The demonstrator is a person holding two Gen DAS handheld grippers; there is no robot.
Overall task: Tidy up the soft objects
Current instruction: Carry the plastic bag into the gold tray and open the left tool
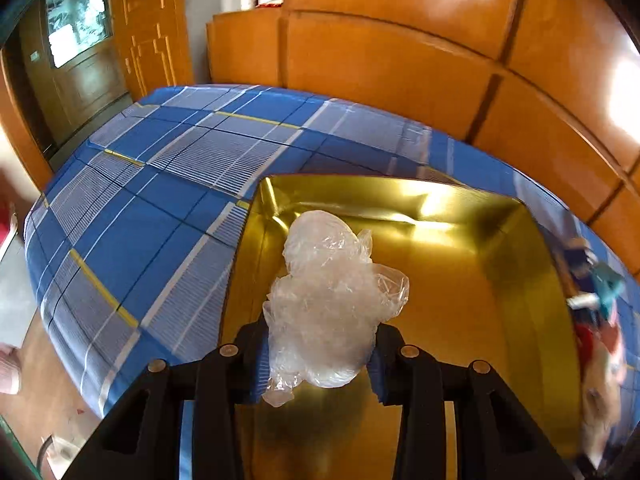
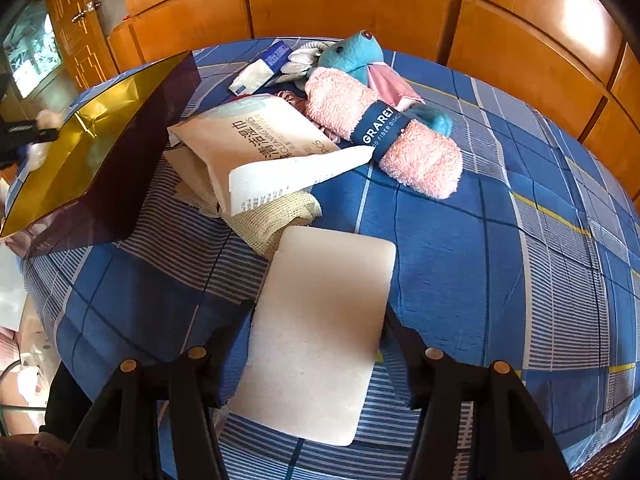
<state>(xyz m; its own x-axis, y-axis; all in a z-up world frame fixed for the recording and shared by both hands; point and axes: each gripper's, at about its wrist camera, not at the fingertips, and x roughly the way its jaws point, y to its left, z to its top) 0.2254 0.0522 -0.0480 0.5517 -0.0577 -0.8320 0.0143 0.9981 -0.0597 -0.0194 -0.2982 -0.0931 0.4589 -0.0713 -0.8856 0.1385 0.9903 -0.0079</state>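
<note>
My left gripper (image 1: 320,356) is shut on a crumpled clear plastic bag (image 1: 328,300) and holds it over the open gold-lined box (image 1: 460,272). My right gripper (image 2: 320,340) is shut on a pale pink foam sponge pad (image 2: 320,332) just above the blue plaid bed (image 2: 460,240). The box (image 2: 80,160) stands to its left, with the left gripper (image 2: 28,136) over it. Ahead lie a wipes pack (image 2: 260,140), a mesh cloth (image 2: 272,216), a rolled pink towel (image 2: 380,132) and a teal plush toy (image 2: 352,56).
A tissue packet (image 2: 260,68) and a grey-striped soft toy (image 2: 300,60) lie at the far side of the pile. Wooden wardrobe panels (image 1: 400,60) stand behind the bed. A door (image 1: 148,20) is at the far left. The bed's edge drops to the floor (image 1: 40,380) on the left.
</note>
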